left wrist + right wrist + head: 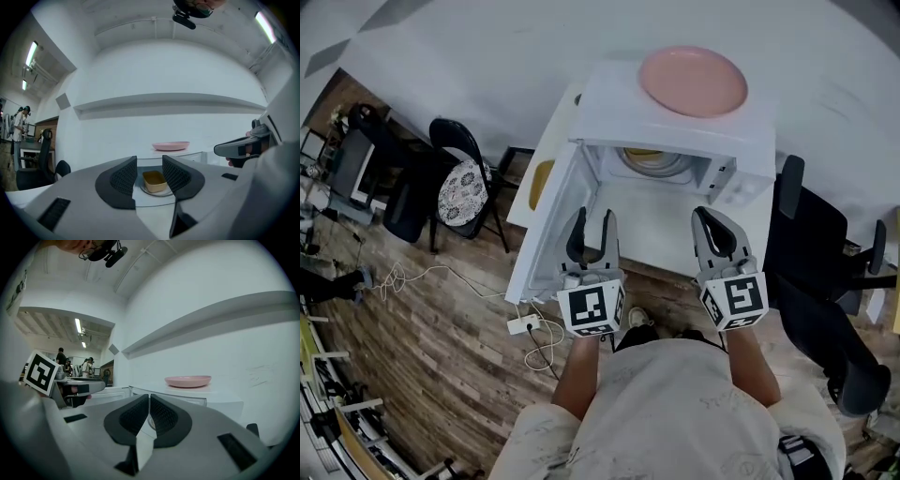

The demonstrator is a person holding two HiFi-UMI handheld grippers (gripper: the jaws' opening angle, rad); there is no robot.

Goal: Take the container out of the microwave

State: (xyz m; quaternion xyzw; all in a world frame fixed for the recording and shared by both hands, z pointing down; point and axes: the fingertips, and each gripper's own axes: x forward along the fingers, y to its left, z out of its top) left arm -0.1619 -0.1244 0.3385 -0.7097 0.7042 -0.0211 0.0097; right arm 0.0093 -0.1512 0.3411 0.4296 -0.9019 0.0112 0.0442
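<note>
A white microwave point(675, 122) stands with its door point(542, 234) swung open to the left. Inside, a yellow container point(642, 153) rests on the glass turntable point(661, 169). Through the left gripper view the container point(154, 181) shows between the open jaws, still some way ahead. My left gripper point(594, 225) hovers open in front of the cavity with nothing in it. To its right, my right gripper point(712, 225) is held at the same height with its jaws shut and empty; in its own view the right gripper point(149, 405) points at the microwave's front.
A pink plate point(692, 80) lies on top of the microwave. A black folding chair point(464, 183) stands to the left and a black office chair point(825, 253) to the right. A power strip and cables point(525, 325) lie on the wooden floor.
</note>
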